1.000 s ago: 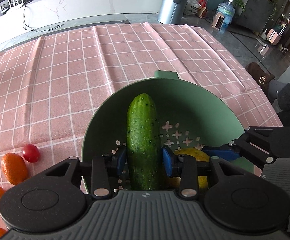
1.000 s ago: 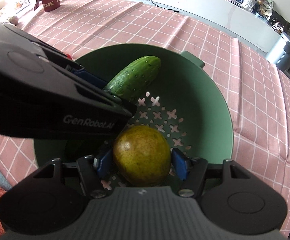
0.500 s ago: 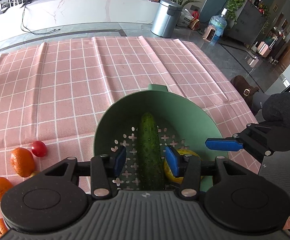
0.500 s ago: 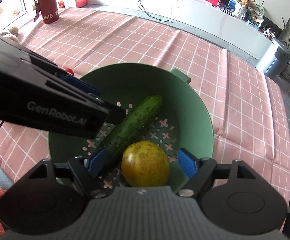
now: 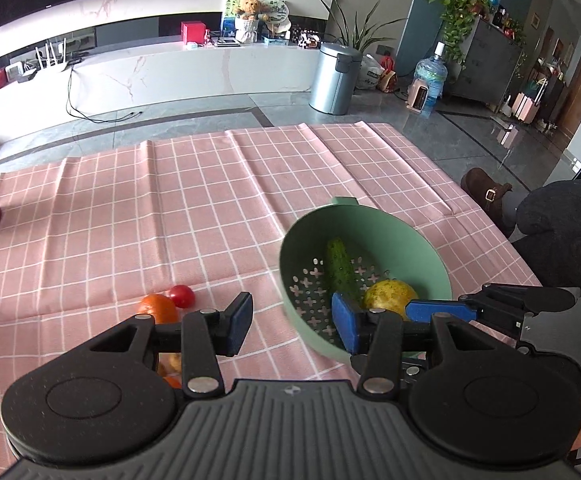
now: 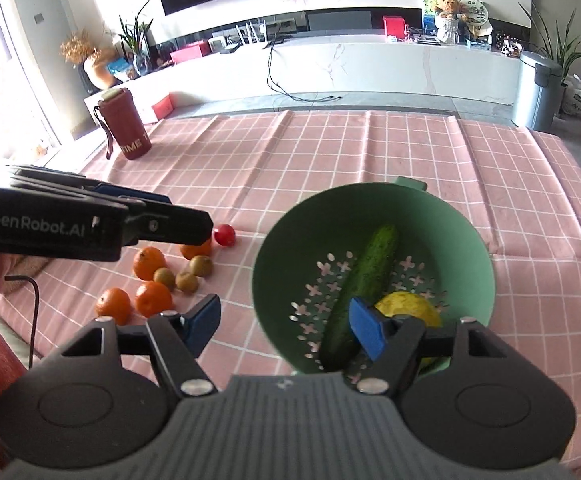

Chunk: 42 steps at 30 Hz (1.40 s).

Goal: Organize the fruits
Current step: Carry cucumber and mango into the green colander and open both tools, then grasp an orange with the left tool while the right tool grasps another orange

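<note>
Now that both of my grippers have let go and pulled back, the cucumber (image 6: 366, 280) and the yellow-green citrus fruit (image 6: 408, 308) lie loose in the green colander (image 6: 466, 240), the two touching on its perforated floor. A second ago each was pinched between my pads above that same bowl. My left gripper (image 5: 290, 322) stands wide open and empty, raised over the pink checked tablecloth (image 5: 170, 208) just left of the colander. My right gripper (image 6: 282, 326) is spread wide too, holding nothing, with its right finger over the bowl's near rim. So two pieces are sorted. What remains, I judge, is the cluster to the left: the oranges (image 6: 149, 263), three small brownish fruits (image 6: 188, 281) and a cherry tomato (image 6: 224, 235), all near one another and well apart from the red bottle (image 6: 124, 124).
</note>
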Each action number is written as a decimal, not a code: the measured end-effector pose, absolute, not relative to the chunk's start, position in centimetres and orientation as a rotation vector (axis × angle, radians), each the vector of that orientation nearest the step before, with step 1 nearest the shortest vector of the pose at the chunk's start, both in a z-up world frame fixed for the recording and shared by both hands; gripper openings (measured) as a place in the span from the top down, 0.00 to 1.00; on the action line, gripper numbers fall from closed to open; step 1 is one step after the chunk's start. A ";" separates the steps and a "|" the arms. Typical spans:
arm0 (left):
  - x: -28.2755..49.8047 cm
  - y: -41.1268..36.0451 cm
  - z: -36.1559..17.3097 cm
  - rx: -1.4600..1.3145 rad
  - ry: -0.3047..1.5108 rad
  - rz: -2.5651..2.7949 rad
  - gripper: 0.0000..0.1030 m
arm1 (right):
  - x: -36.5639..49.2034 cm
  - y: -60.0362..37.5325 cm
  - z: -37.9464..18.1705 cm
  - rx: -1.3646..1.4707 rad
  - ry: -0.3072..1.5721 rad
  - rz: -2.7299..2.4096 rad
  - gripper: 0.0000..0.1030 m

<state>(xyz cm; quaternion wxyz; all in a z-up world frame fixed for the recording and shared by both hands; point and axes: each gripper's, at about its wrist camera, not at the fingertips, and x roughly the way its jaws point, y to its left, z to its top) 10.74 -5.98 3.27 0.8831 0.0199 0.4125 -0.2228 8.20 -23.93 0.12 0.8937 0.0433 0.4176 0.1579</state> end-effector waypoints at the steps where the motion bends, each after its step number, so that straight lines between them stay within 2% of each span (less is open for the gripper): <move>1: 10.4 -5.1 3.4 0.044 0.855 -0.452 0.47 | 7.9 -23.2 0.1 0.103 0.854 0.330 0.35; 7: 9.6 -0.2 2.6 0.033 0.887 -0.339 0.47 | 6.0 -20.2 -0.2 0.200 0.793 0.350 0.36; 20: 9.3 6.3 -4.6 -0.048 1.054 -0.196 0.44 | 5.7 -14.5 -3.7 0.202 0.845 0.382 0.54; 29: 10.2 7.5 -7.6 -0.085 1.096 -0.182 0.38 | 7.1 -11.8 -5.8 0.124 0.855 0.411 0.67; 35: 11.0 7.5 -8.7 -0.123 1.127 -0.200 0.37 | 8.1 -10.2 -7.4 0.049 0.865 0.415 0.72; 41: 11.7 7.6 -9.3 -0.145 1.141 -0.187 0.38 | 8.7 -9.6 -8.3 0.029 0.881 0.437 0.73; 42: 11.7 7.6 -9.3 -0.147 1.141 -0.186 0.40 | 8.8 -9.5 -8.4 0.033 0.884 0.439 0.73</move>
